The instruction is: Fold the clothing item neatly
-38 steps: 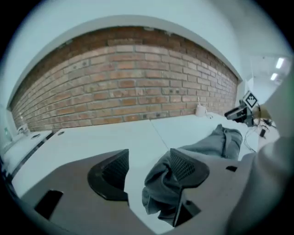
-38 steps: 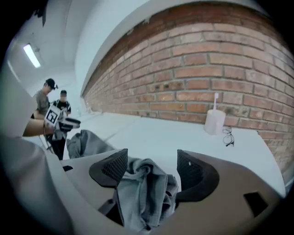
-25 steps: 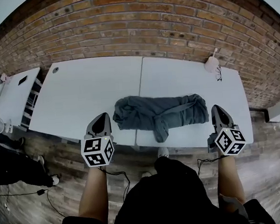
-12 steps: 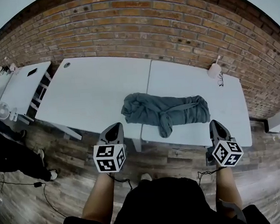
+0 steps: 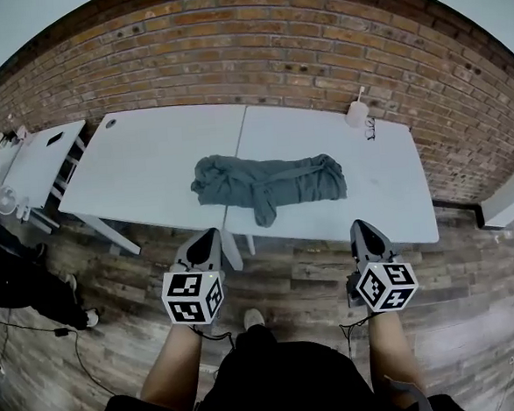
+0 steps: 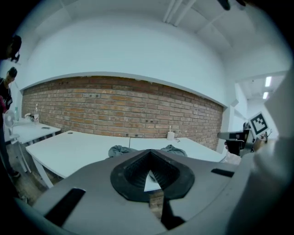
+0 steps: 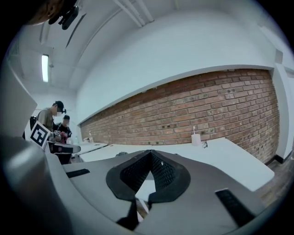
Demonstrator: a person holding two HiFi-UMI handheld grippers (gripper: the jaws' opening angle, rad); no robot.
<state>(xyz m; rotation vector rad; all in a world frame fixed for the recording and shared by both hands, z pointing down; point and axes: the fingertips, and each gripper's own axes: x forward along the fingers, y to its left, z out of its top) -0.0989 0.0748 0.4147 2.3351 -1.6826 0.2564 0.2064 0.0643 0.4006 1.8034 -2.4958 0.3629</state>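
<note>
Head view: grey garment lies bunched across the seam of the white tables.
Left gripper: my jaws closed, nothing in them, off the near table edge.
Right gripper: closed too, empty, clear of the garment.
</note>
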